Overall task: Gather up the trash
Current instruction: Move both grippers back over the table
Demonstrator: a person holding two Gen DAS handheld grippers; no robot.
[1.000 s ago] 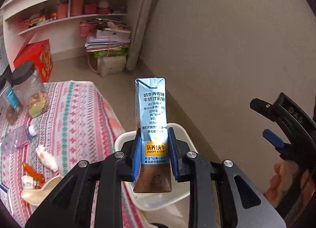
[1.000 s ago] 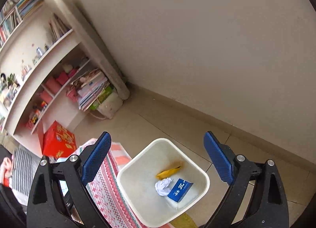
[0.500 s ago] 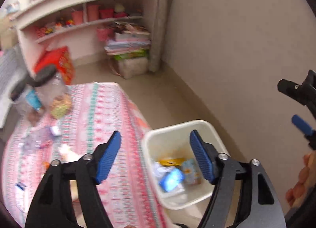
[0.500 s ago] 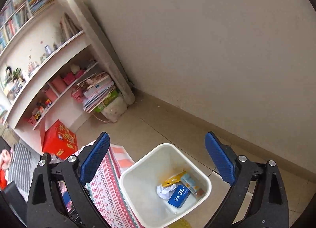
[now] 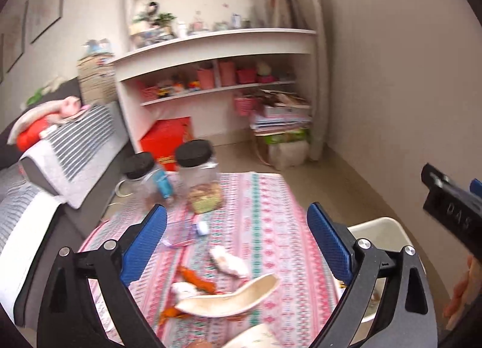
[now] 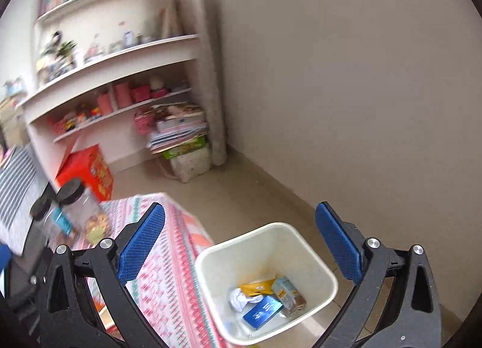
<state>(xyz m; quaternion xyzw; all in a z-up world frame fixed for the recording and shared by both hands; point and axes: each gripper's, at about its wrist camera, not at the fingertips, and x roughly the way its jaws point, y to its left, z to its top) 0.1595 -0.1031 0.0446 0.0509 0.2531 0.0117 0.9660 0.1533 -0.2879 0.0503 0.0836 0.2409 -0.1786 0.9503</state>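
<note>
The task stands partway done. The white waste bin [image 6: 268,281] sits on the floor just beside the right edge of the worktop [image 5: 265,227], and it already holds several pieces: a crumpled white paper [image 6: 241,299], a yellow wrapper [image 6: 256,284], a small milk carton [image 6: 287,292] and a flat blue box [image 6: 262,311], all lying on its bottom.

More trash is left on the patterned cloth of the worktop. Nearest the left gripper [image 5: 236,245] lies a long pale banana peel [image 5: 232,296]; just beyond it are orange scraps [image 5: 195,278], likely peel or wrapper, and two white crumpled tissues [image 5: 229,262]. Farther off lie a clear plastic bag or wrapper [image 5: 177,233] and a small white cap-like thing [image 5: 202,229], too blurred to name surely. At the far left of the worktop stand two clear jars with black lids [image 5: 195,176]; these look like kept snacks, not trash.

The left gripper has its blue pads spread wide with nothing between them, and it faces the leftover litter. The right gripper [image 6: 239,245] is likewise wide apart and empty, poised above the bin and the worktop's right edge.

By my judgement roughly half the collecting is finished, and the banana peel is the most likely next pick, being nearest and largest.
</note>
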